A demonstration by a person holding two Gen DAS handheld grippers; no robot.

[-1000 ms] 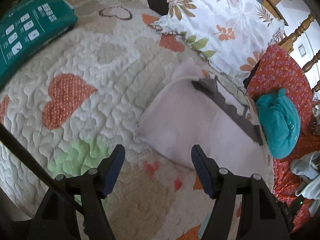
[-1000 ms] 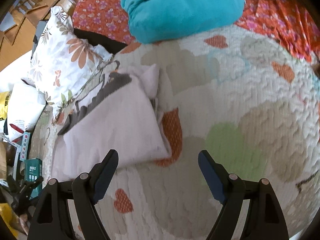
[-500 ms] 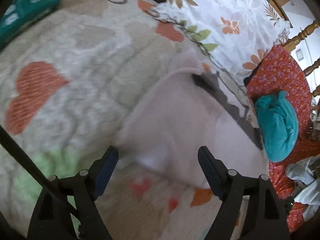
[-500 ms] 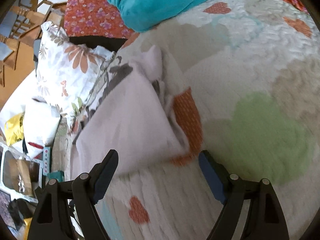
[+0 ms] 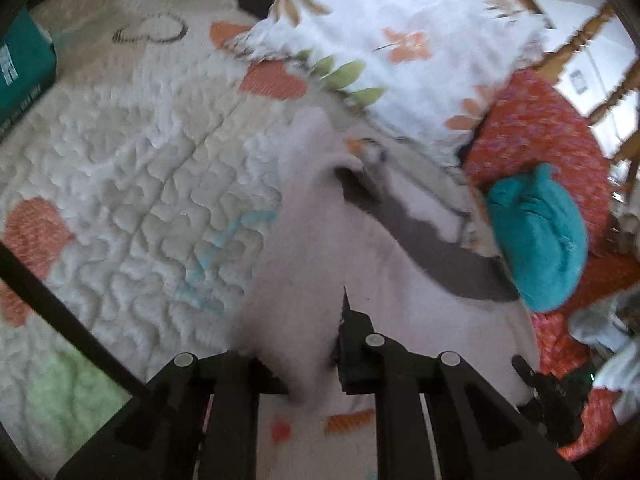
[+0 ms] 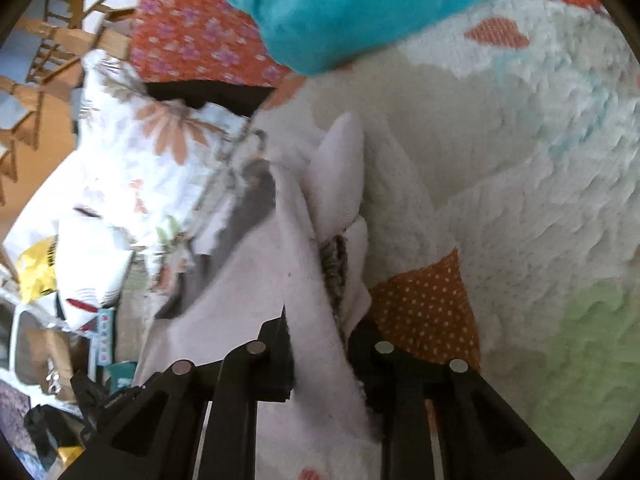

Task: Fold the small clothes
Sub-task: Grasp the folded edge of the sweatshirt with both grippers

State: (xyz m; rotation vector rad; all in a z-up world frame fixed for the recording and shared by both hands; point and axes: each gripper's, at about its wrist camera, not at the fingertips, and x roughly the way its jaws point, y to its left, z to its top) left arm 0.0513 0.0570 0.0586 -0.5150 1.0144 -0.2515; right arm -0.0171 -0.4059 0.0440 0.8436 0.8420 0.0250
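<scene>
A bedroom at home: I work on a bed spread with a quilted cover [image 5: 132,184] patterned in orange and green hearts. A floral pillow [image 5: 400,40] lies at its head beside a red flowered sheet [image 5: 536,140], turned wooden bed rails [image 5: 576,44] behind, and a teal cloth bundle [image 5: 540,236] and a green packet [image 5: 24,68] nearby.
</scene>
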